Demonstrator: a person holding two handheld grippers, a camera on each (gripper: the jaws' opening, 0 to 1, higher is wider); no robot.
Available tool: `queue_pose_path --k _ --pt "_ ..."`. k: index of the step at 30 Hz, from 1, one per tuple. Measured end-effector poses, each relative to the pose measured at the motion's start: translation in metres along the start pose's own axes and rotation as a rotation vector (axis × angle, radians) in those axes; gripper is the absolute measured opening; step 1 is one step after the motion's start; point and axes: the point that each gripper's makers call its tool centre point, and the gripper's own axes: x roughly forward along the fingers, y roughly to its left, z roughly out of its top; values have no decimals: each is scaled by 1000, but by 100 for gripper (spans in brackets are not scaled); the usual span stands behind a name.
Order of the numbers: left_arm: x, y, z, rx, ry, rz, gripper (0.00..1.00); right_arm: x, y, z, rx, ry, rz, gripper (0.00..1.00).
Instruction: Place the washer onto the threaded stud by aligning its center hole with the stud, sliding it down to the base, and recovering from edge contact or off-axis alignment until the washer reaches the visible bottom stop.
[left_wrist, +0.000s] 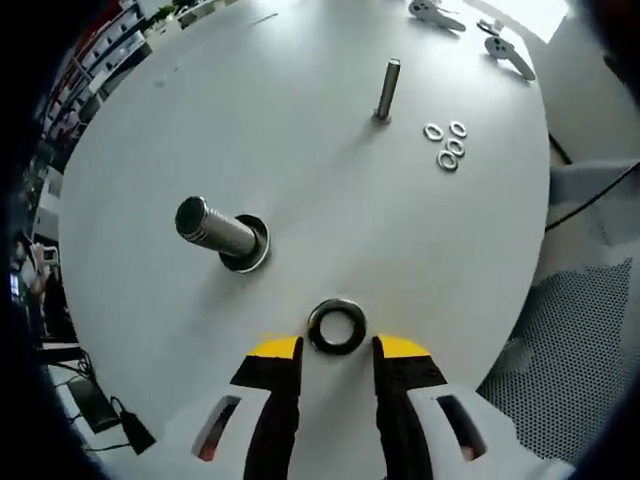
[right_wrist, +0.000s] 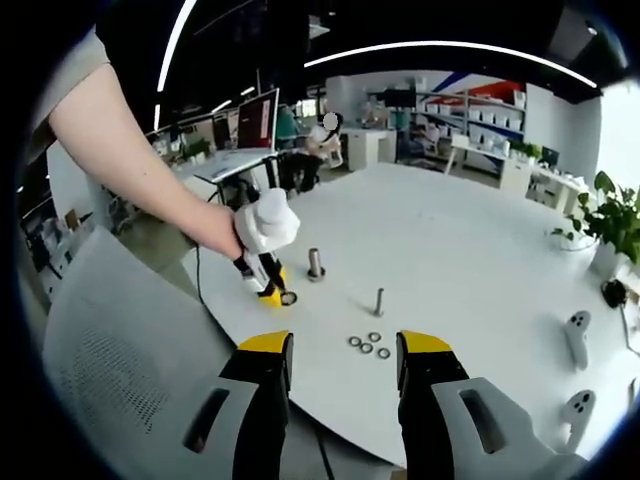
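Your left gripper (left_wrist: 338, 348) is open, the washer (left_wrist: 336, 327) lying just ahead between its tips; the stud (left_wrist: 218, 229) stands further left. Your right gripper (right_wrist: 340, 348) is open and empty.

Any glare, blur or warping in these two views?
Left gripper view: even light, round white table bowed by fisheye, large threaded metal stud and dark ring washer sharp, soft shadows. Right gripper view: curved ceiling light strips blown out, background shelves soft, small silver washers tiny.
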Motion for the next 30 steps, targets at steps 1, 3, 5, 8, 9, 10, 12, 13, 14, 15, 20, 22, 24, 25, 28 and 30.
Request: queue_pose_path --k 1,3,5,8,9,10,12,13,14,15,20,22,24,25,28,30 --pt "0 -1 1 -2 2 1 29 0 0 0 2 -2 0 43" --pt "1 0 1 6 18 1 29 0 0 0 -1 -3 -1 43" --pt "1 0 1 13 26 -3 29 0 1 0 -3 1 2 43" --pt "1 -1 1 7 33 1 29 0 1 0 -5 1 2 43" --pt "2 -1 2 2 27 4 27 0 1 0 -4 0 1 43" --pt "2 -1 3 -7 13 8 26 0 0 0 -3 -2 -1 43" --pt "3 -2 5 -14 12 11 24 0 0 0 -2 -3 1 43" --pt "3 -2 5 -12 12 11 23 0 1 1 -4 -3 1 43" --pt "3 -4 6 18 24 3 22 0 1 1 -5 -3 3 43" --pt "3 -4 6 26 38 7 22 0 1 1 -5 -3 5 43" --pt "3 -5 6 11 77 7 21 0 2 0 -6 -1 7 43" --pt "2 -4 5 -2 78 14 20 0 1 0 -4 -1 5 43" --pt "1 -3 5 -30 56 13 20 0 1 0 -3 -3 4 43" --pt "1 -3 6 -61 33 12 20 0 1 0 -3 -3 4 43" --pt "0 -1 7 -159 -82 50 20 -1 2 2 2 -14 9 43" --pt "0 -3 6 -151 -102 64 20 -1 1 3 4 -15 5 43"
